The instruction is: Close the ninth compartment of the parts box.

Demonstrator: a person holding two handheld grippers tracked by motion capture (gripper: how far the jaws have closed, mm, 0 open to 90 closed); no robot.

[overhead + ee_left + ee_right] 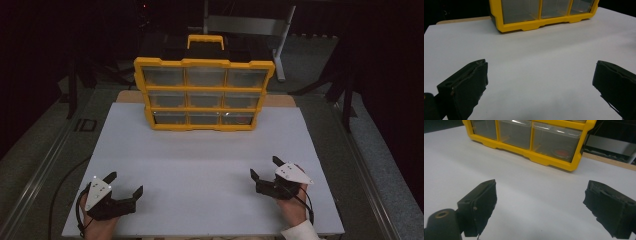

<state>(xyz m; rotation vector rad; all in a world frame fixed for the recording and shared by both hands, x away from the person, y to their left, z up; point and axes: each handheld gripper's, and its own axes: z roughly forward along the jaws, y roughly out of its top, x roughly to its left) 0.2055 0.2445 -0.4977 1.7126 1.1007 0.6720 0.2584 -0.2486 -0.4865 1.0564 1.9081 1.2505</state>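
the organizer (204, 93) is a yellow plastic frame with a handle on top, holding 9 clear drawers in a 3 by 3 grid; a red item shows in its bottom right drawer. it stands upright at the far middle of the white table (200, 170), well apart from the left gripper (126, 183) and right gripper (264, 168), both resting near the front edge, jaws wide open, holding nothing

Dim room, grey floor (45, 135), white tabletop (200, 160), grey metal stand (250, 25) behind, dark surroundings.
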